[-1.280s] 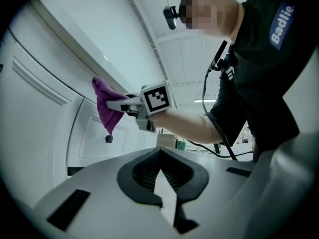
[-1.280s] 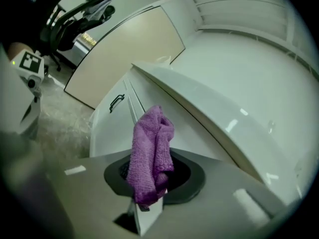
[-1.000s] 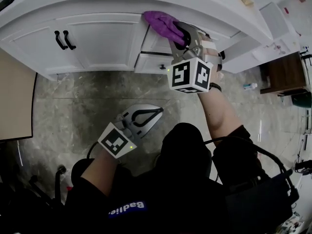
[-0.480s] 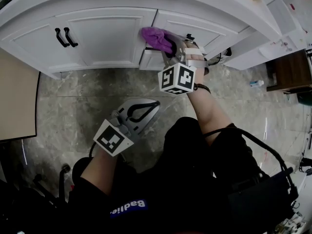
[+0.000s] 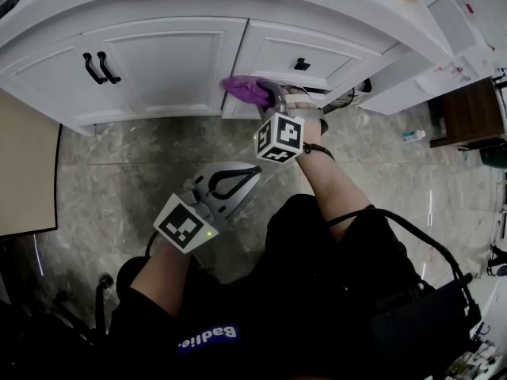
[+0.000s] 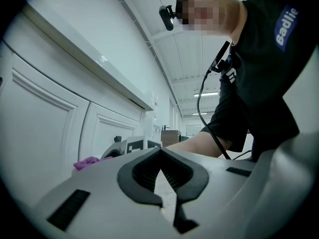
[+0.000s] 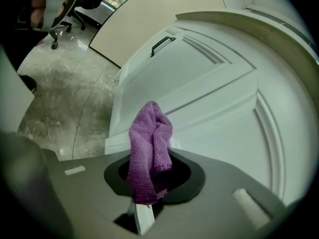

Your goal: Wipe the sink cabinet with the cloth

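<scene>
The white sink cabinet (image 5: 166,62) curves across the top of the head view. It has a door with two black handles (image 5: 99,67) and a drawer with a black knob (image 5: 301,64). My right gripper (image 5: 268,97) is shut on a purple cloth (image 5: 247,91), which is pressed against the cabinet's lower rail, under the seam between door and drawer. In the right gripper view the cloth (image 7: 149,148) sticks up out of the right gripper (image 7: 152,173) against the white panel. My left gripper (image 5: 252,171) hangs over the floor, shut and holding nothing. In its own view the left gripper (image 6: 160,156) points along the cabinet front.
Grey marble floor (image 5: 119,157) lies below the cabinet. A beige panel (image 5: 24,165) stands at the left, with a chair base (image 5: 99,291) below it. A brown wooden unit (image 5: 467,113) and a small bottle (image 5: 408,136) sit at the right. A black cable runs along my right arm.
My right gripper has slid the purple cloth down the cabinet front, from under the countertop edge to the lower rail. The left gripper has stayed in place.
</scene>
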`<state>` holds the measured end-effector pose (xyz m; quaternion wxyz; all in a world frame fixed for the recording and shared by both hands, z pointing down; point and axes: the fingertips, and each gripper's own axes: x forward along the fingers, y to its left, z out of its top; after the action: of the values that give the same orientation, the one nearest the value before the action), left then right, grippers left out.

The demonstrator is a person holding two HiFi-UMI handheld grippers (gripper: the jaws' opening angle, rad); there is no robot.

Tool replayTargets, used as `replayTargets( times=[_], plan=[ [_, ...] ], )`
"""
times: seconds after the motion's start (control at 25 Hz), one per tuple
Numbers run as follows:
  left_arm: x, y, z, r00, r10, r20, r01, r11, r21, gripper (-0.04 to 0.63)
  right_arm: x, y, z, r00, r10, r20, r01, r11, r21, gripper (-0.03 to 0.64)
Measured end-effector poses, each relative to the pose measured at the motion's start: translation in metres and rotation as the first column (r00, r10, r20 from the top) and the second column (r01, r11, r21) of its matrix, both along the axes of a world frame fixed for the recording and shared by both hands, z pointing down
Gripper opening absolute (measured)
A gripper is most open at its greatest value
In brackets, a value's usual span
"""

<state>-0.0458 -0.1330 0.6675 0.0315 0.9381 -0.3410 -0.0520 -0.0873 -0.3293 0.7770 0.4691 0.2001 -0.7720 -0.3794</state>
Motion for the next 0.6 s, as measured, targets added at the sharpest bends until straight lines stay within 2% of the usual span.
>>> replayTargets(
  times=[0.16, 0.36, 0.48, 0.6],
  plan=[
    [0.004, -0.004, 0.003, 1.000, 0.014, 0.004, -0.014, 1.000, 0.004, -0.005, 0.012, 0.013, -0.063, 0.995, -0.018, 0.100, 0.014, 0.999, 0.044, 0.068],
    [0.008, -0.006, 0.006, 1.000, 0.028, 0.000, -0.028, 1.000, 0.003, -0.005, 0.029, 0.018, -0.172, 0.981, -0.055, 0.184, 0.011, 0.974, 0.228, 0.069],
    [0.010, -0.007, 0.007, 0.999, 0.035, 0.000, -0.035, 0.999, -0.009, -0.005, 0.041, 0.002, -0.215, 0.980, -0.038, 0.195, -0.030, 0.943, 0.332, 0.069],
    [0.011, -0.008, 0.008, 0.999, 0.041, 0.002, -0.041, 0.999, -0.005, -0.005, 0.052, -0.019, -0.213, 0.986, 0.004, 0.168, -0.065, 0.931, 0.359, 0.069]
  ],
)
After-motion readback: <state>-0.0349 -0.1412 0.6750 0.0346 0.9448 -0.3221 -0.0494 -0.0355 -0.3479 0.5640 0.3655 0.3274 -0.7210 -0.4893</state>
